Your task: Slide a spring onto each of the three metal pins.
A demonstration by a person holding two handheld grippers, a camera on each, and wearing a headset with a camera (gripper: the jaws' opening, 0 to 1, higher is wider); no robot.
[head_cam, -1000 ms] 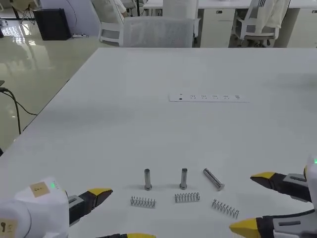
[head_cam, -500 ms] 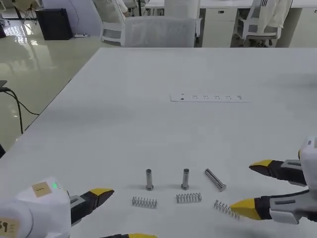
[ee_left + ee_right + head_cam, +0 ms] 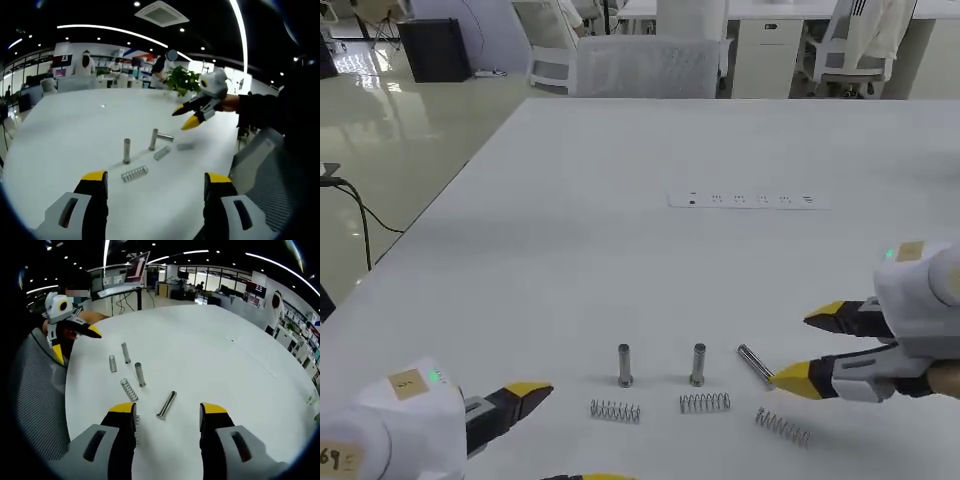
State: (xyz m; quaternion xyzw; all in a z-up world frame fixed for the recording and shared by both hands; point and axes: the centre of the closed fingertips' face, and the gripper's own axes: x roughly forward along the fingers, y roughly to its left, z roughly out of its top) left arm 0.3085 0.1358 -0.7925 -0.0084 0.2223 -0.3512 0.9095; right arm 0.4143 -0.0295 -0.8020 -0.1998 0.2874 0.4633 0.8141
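Observation:
Two metal pins stand upright, the left pin (image 3: 624,365) and the middle pin (image 3: 698,364). A third pin (image 3: 754,363) lies on its side to their right. Three springs lie in front of them: left spring (image 3: 615,411), middle spring (image 3: 705,402), right spring (image 3: 782,427). My right gripper (image 3: 801,348) is open, its yellow tips just right of the lying pin (image 3: 166,405), which lies between and ahead of its jaws in the right gripper view. My left gripper (image 3: 560,436) is open at the table's near left, with the left spring (image 3: 134,173) ahead of it.
The white table (image 3: 620,230) stretches far ahead. A flat white power strip (image 3: 748,200) lies on it beyond the pins. Office chairs (image 3: 640,65) stand at the far edge. The table's left edge drops to a glossy floor with a black cable (image 3: 355,215).
My right gripper has moved left and away from me, from beside the right spring to the lying pin. The left gripper has stayed put.

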